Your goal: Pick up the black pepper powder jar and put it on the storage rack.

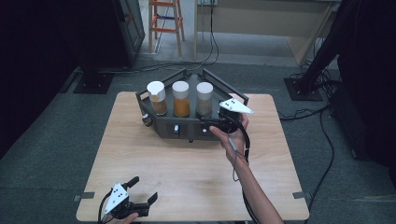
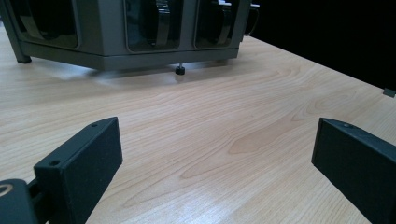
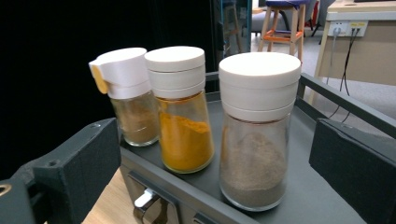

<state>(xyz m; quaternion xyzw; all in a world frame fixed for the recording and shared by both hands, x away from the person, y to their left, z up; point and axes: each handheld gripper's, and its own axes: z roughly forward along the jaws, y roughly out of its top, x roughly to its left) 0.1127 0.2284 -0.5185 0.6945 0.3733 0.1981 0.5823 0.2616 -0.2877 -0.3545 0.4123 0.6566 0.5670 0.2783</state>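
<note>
A dark grey rack [image 1: 166, 125] stands at the back of the wooden table [image 1: 187, 168]. Three white-capped glass spice jars stand in a row on it: a brown one [image 1: 157, 98] [image 3: 127, 95] at the left, a yellow-orange one [image 1: 180, 99] [image 3: 183, 109] in the middle, a grey-brown one [image 1: 204, 99] [image 3: 256, 128] at the right. My right gripper [image 1: 212, 122] [image 3: 217, 172] is open, close in front of the grey-brown jar, with its jaws either side and apart from the glass. My left gripper [image 1: 142, 190] [image 2: 217, 172] rests open near the table's front left corner, holding nothing.
The rack's front face [image 2: 126, 28] has windows and a small foot [image 2: 180, 70]. A wooden stool [image 1: 165, 23], cables [image 1: 322, 135] and stand bases [image 1: 303, 88] lie on the floor behind and right of the table. Bare wood lies between rack and left gripper.
</note>
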